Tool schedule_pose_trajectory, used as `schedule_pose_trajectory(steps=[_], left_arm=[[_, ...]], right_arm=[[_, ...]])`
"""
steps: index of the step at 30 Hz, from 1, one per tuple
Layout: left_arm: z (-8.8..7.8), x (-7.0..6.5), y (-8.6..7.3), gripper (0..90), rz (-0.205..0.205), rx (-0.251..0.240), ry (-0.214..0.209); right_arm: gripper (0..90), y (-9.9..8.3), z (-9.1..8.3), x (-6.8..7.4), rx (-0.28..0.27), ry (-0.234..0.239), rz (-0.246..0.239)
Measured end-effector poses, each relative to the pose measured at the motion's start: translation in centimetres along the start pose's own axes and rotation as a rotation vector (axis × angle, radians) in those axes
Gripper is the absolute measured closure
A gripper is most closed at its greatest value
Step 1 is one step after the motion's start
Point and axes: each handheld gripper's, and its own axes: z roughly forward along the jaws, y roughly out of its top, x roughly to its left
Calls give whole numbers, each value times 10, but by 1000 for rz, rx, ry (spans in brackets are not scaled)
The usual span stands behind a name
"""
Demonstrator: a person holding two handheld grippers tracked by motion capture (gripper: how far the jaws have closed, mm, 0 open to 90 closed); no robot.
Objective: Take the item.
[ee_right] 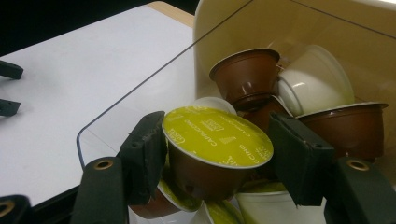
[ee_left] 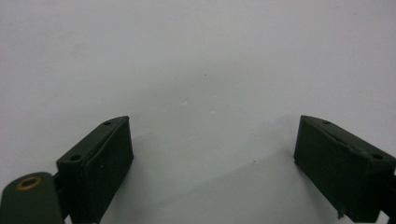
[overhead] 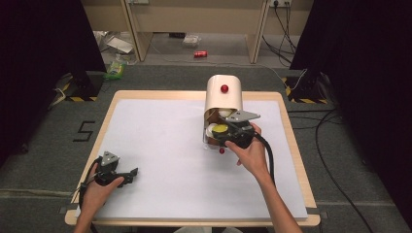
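The right tool point(ee_right: 217, 154) is clamped on a yellow-lidded coffee capsule point(ee_right: 215, 140) inside the capsule dispenser point(overhead: 223, 92); the grasp step is complete. Next, lift it clear of neighbouring capsules. The left tool point(ee_left: 212, 154) rests wide, empty, on the table point(overhead: 160, 141).

Black grippers point(overhead: 228, 136) with grey triangular plates, brass-ringed screws, black trailing cables.

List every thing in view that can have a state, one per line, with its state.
Capsule dispenser: upright, clear front flap swung open.
Yellow-lidded capsule: foil lid intact, clamped between the right jaws.
Other capsules: jumbled and tilted inside the dispenser.
Right gripper: shut on the capsule.
Left gripper: open, nothing between its jaws, over the bare white table top.
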Motion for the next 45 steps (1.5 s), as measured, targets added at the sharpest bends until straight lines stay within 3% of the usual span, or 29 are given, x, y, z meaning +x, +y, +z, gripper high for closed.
schedule_pose_trajectory(steps=[11, 23, 31, 38, 45], left_arm=[[0, 0, 0, 110, 1, 0, 1], [0, 0, 0, 110, 0, 0, 1], [0, 0, 0, 110, 0, 0, 1], [0, 0, 0, 109, 0, -1, 1], [0, 0, 0, 109, 0, 0, 2]], right_arm=[[395, 4, -17, 1, -37, -3, -25], [396, 2, -38, -3, -57, 13, -14], [396, 0, -63, -6, -86, -1, -17], [396, -7, -84, -14, -103, -26, -4], [396, -20, -95, -27, -104, -58, 23]])
